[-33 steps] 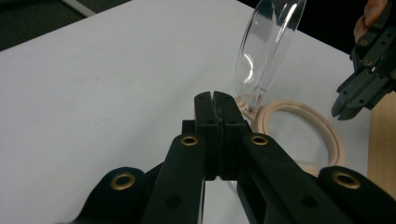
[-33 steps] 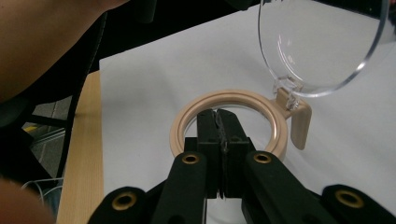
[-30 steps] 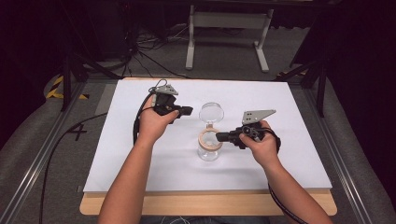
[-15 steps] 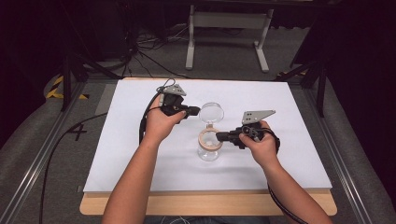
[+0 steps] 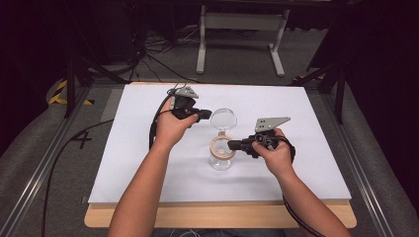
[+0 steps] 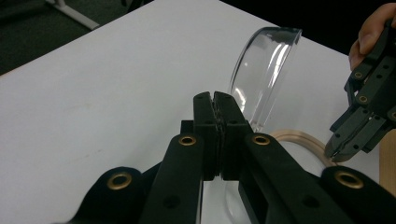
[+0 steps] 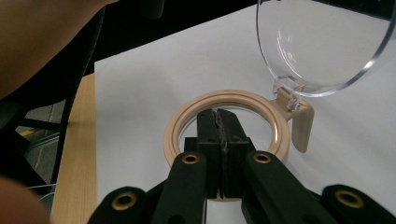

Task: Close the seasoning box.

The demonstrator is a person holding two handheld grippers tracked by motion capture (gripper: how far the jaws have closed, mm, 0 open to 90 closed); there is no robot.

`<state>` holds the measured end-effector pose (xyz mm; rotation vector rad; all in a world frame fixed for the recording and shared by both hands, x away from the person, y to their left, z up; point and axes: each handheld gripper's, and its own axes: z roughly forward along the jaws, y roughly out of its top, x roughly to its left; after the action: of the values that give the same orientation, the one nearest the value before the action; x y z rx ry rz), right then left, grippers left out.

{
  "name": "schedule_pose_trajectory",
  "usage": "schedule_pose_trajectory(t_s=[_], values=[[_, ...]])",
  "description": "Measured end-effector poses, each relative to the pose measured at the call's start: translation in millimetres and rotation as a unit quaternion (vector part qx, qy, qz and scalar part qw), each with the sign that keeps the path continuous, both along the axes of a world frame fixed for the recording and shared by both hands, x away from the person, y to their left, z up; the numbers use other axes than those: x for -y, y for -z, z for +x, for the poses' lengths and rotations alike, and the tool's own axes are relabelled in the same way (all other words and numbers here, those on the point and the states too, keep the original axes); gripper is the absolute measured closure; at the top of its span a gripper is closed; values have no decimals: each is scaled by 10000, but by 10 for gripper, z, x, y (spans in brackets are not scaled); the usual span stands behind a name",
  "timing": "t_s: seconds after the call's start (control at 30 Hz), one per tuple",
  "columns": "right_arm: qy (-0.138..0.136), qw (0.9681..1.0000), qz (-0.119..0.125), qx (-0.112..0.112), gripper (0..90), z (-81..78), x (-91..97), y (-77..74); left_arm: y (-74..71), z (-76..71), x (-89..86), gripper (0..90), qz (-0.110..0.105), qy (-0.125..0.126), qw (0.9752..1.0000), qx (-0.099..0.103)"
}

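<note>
Holding a pair of black two-jaw tongs in each hand, I work over the white sheet that covers the wooden table. At the left, my left tongs hover above the sheet, level and pointing across it toward the round clear plastic lid. Their jaws are pressed tight together with nothing between them, as the left gripper view shows; the tips sit just beside the lid's rim and I cannot tell whether they touch it. The lid stands flipped up, nearly upright, hinged at the back of the jar.

In the middle stands the clear glass jar with a beige ring around its mouth, upright on the sheet, its mouth uncovered. In the right gripper view the beige ring lies open below the tips, with a beige hinge tab carrying the lid at its far side.

At the right, my right tongs come in level from the opposite side. Their jaws are also squeezed flat together, gripping nothing, and the tips reach over the ring's near edge into the jar mouth. The grey three-cornered plate rides on top of them.
</note>
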<state>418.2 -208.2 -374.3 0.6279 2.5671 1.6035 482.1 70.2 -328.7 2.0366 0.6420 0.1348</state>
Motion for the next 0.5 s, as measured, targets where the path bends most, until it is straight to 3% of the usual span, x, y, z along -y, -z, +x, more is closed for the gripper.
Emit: schedule_pose_trajectory(t_s=[0.3,0.5], values=[[19,10000,31,-6,894,7,31,-5,-49,-85,48,878,51,170,9998,76],[-18,10000,5,-27,895,-6,26,-15,-67,-197,61,873,247,308,9991,168]])
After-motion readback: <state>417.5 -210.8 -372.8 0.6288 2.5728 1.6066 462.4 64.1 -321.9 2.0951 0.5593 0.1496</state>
